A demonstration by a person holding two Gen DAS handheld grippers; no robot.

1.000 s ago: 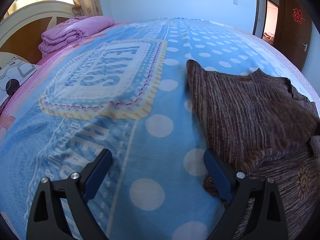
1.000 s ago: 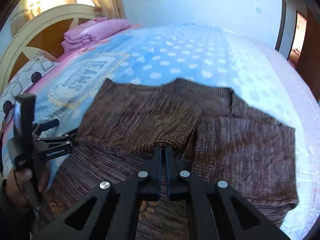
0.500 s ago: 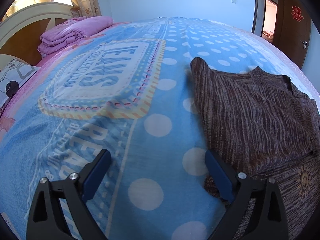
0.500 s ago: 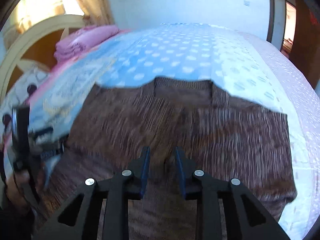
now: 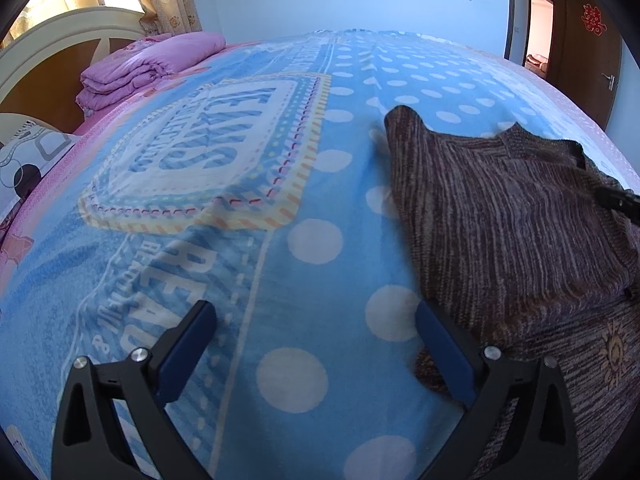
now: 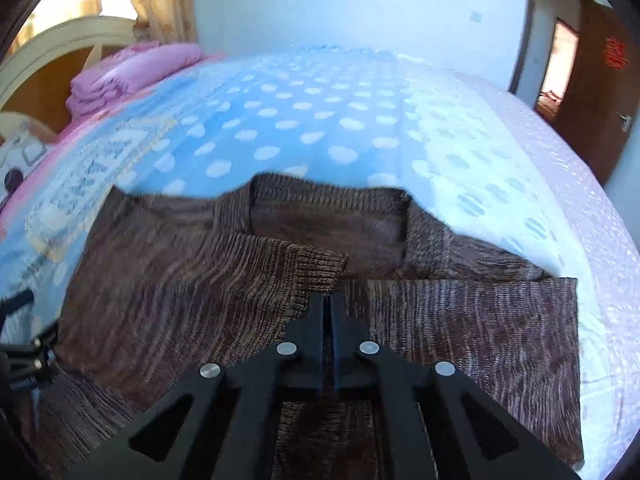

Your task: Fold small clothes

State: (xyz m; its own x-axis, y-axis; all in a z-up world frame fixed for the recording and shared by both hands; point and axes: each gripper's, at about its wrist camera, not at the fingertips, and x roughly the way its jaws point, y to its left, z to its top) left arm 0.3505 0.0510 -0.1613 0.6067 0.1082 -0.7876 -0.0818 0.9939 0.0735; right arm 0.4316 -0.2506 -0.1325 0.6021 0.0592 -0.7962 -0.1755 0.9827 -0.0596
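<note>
A brown knitted sweater is seen spread on the blue polka-dot blanket of a bed, towards the blanket's near right side, with its neckline turned to the far edge and its long axis running from that edge back to the near one. One sleeve has been laid inward across the chest, its ribbed cuff lying just ahead of the right tongs. Those tongs are shown drawn together directly above the garment's middle, with a fold of knit possibly nipped at the tips; the blur leaves that unclear. The left tongs are held fully spread and empty above bare blanket, the sweater's left edge lying just beside their right finger. The right hand is therefore judged the nearer to the cloth, and the next fold is likely to be led from the centre. A folded pink quilt is stacked at the headboard corner.
</note>
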